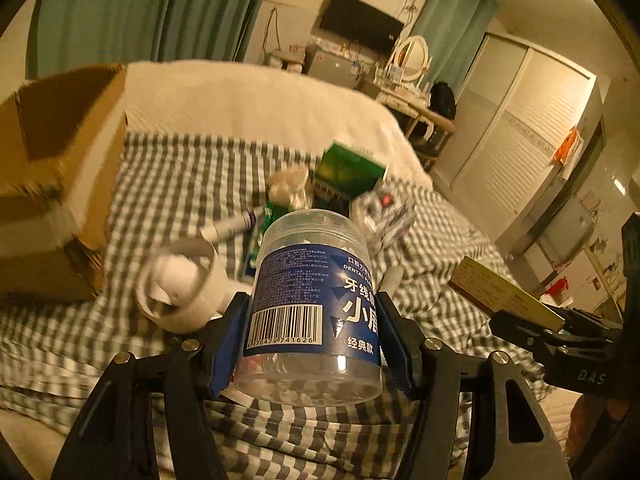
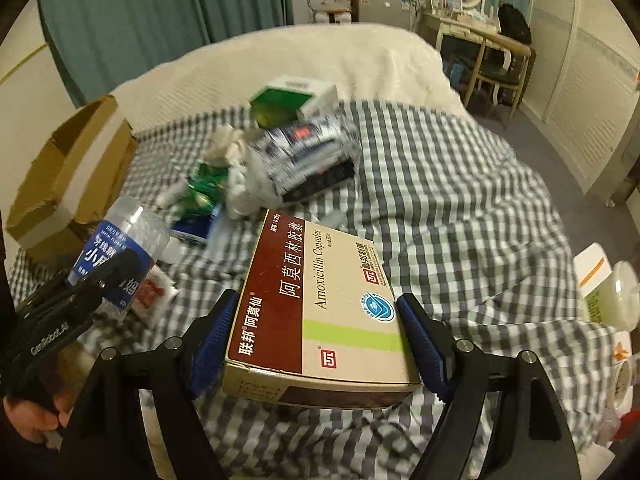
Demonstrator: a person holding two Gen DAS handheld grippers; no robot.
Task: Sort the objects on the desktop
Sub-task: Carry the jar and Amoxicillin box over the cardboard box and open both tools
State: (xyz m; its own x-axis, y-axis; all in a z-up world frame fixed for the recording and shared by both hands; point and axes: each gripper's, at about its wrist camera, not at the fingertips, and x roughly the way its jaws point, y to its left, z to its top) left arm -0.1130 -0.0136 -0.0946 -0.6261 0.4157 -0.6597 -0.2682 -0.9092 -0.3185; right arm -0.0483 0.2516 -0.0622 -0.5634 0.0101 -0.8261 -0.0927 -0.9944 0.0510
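Dental floss jar (image 1: 310,308): clear plastic, blue label with barcode, held upright above the checked bedspread (image 1: 180,168), clamped between blue finger pads.
Left gripper (image 1: 312,336): fingers closed on the jar's two sides.
Amoxicillin capsule box (image 2: 320,312): dark red and beige, lying flat, raised over the bedspread, pinched at both long edges.
Right gripper (image 2: 316,344): fingers gripping the box.
Cardboard box (image 2: 68,184): open, far left on the bed.
Clutter pile (image 2: 280,160): green box, crumpled packets, mid-bed, beyond both held items.
Tape roll (image 1: 180,284): just left of the jar.
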